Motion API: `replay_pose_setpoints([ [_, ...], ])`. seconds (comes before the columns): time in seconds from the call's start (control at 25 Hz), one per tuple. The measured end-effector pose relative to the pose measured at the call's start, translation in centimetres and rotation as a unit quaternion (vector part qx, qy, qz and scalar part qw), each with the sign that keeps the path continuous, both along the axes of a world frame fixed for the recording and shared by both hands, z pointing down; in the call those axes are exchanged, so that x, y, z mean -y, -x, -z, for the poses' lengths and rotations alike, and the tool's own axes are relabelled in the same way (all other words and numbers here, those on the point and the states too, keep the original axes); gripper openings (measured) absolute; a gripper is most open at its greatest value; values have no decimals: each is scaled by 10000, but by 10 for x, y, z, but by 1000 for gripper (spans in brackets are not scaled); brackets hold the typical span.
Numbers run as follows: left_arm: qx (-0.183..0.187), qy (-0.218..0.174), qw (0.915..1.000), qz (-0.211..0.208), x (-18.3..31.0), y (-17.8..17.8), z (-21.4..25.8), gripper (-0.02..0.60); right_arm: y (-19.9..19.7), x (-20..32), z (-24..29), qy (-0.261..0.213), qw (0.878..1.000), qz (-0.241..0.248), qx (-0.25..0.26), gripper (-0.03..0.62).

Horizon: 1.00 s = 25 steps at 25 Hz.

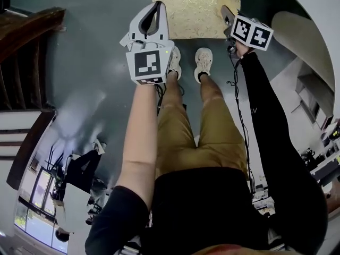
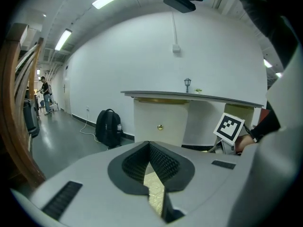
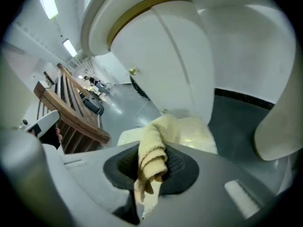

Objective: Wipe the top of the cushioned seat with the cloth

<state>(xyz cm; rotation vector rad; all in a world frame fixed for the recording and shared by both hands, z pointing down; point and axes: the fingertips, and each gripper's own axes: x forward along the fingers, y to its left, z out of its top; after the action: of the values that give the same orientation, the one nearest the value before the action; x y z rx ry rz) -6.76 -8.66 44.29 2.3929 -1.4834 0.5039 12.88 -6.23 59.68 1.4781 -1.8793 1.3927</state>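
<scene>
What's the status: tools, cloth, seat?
Left tool shut, empty. Right tool shut on pale yellow terry cloth, at right edge of gold patterned cushioned seat. Nothing in the way.

Black backpack (image 2: 108, 126) sits on the grey floor (image 2: 61, 143) against the white wall, cable (image 2: 84, 125) just beside it. Tiny street-lamp figurine (image 2: 187, 84) stands on the ledge above a brass knob (image 2: 160, 126).

Head view: steeply down past legs (image 1: 196, 126), seat (image 1: 194, 9) at top edge. Left gripper view: level, facing counter (image 2: 161, 119) from well back. Right gripper view: low, close over seat, tilted. Seat shared by all three.
</scene>
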Motion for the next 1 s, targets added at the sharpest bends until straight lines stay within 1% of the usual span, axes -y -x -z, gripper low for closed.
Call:
replay_pose_setpoints([
  [0.12,39,15,9999,116,3,30,-1,8,91,25,7,-130,9969,619,470,57],
  [0.2,90,15,9998,148,4,46,0,8,149,33,13,-111,9904,1074,861,57],
  [0.28,113,17,9998,169,5,60,0,8,198,34,14,67,9810,1488,1245,57],
  [0.36,131,46,9997,206,7,76,-2,8,234,34,5,267,9747,1721,1405,57],
  [0.44,165,85,9996,213,8,90,-4,8,251,36,-15,536,9759,1707,1247,57],
  [0.52,165,80,9996,193,10,99,-7,8,251,37,-40,885,9809,1518,831,57],
  [0.56,152,75,9997,186,11,100,-7,8,245,37,-50,1015,9829,1426,577,57],
  [0.64,121,85,9998,168,10,99,-9,8,225,37,-64,1125,9858,1239,144,57],
  [0.72,89,101,9998,128,10,97,-10,8,204,38,-69,1095,9886,1035,57,57],
  [0.84,42,115,9999,40,12,94,-11,8,178,44,-69,922,9922,797,273,57],
  [0.92,26,115,9999,-47,14,87,-11,8,151,48,-69,845,9943,627,149,57],
  [1.0,26,112,9998,-152,15,73,-10,8,114,50,-70,819,9958,394,-102,57],
])
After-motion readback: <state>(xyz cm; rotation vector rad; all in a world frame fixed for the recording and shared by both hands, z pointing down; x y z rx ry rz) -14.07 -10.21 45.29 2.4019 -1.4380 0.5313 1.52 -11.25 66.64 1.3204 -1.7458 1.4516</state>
